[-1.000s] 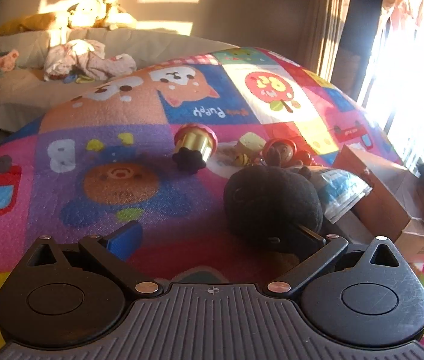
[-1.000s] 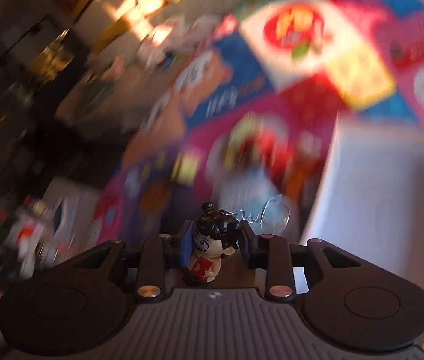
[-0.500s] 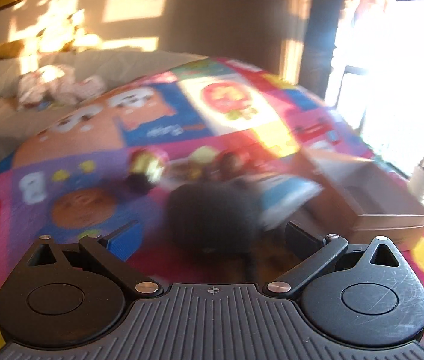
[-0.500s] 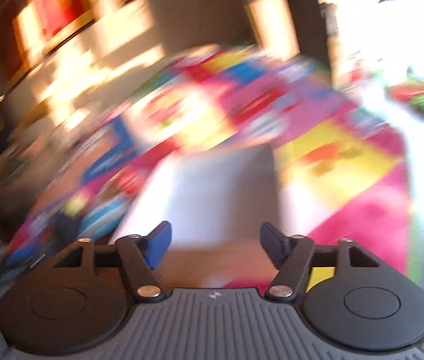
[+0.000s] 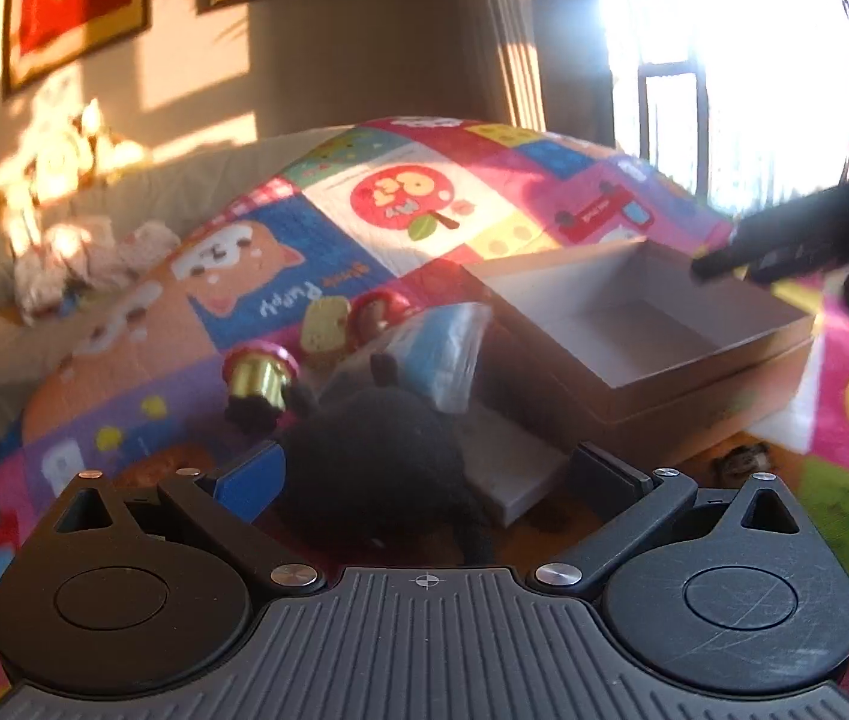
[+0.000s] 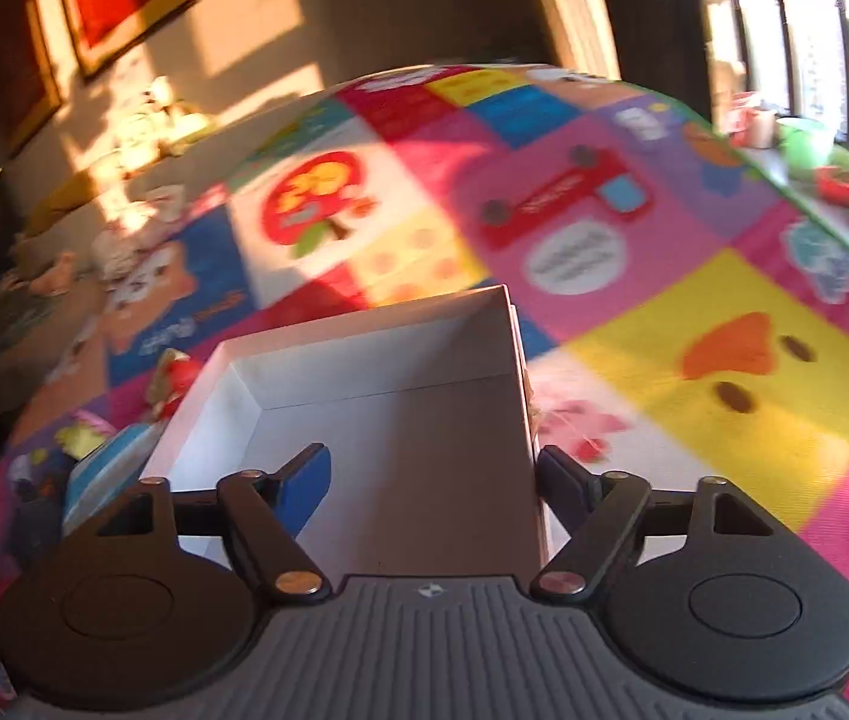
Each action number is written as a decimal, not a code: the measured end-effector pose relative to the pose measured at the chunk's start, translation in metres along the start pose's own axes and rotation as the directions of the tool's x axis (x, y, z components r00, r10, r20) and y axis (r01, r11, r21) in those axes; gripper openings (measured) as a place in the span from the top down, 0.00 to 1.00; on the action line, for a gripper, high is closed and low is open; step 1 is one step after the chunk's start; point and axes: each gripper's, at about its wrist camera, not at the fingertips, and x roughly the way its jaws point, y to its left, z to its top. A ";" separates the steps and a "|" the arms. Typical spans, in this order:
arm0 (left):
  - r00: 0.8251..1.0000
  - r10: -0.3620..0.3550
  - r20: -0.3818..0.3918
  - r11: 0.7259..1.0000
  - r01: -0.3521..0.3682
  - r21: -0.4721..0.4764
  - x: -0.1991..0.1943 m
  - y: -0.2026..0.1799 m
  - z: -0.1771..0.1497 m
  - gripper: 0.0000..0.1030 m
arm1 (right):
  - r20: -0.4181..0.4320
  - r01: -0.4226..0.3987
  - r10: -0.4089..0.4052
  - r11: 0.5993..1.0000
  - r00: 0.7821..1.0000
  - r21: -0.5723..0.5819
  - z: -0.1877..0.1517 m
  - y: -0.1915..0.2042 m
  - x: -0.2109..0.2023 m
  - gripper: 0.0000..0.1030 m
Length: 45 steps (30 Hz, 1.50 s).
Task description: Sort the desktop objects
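An open white cardboard box stands on a colourful patchwork play mat. My right gripper hangs over the box; its jaws are opening and nothing is between them. In the left wrist view it shows as a dark shape above the box's far right corner. My left gripper is open low over the mat, and a black plush toy lies between its fingers, close to the blue left pad. A small dark-haired figurine lies on the mat by the box's near wall.
Left of the box lie a gold and pink toy with a black knob, a yellow piece, a red round toy and a blue and white packet. A flat white lid lies before the box. A sofa with soft toys stands behind.
The right gripper let go of the small figurine, opened, and swung over the white box. The left gripper shifted and rolled; the black plush now sits between its fingers.
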 end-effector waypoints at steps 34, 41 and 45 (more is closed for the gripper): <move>0.994 0.095 -0.060 0.993 -0.099 -0.070 0.026 0.058 0.001 0.00 | -0.134 -0.139 0.107 0.957 0.985 -0.254 -0.135 0.072 -0.082 0.37; 0.988 0.095 -0.121 0.995 -0.093 0.026 0.040 0.045 -0.006 0.00 | -0.058 -0.080 0.074 0.992 0.996 -0.099 -0.138 0.044 -0.086 0.20; 0.985 0.130 -0.118 0.991 -0.126 0.042 0.042 0.039 -0.010 0.00 | -0.053 -0.076 0.072 0.995 0.996 -0.064 -0.136 0.041 -0.084 0.18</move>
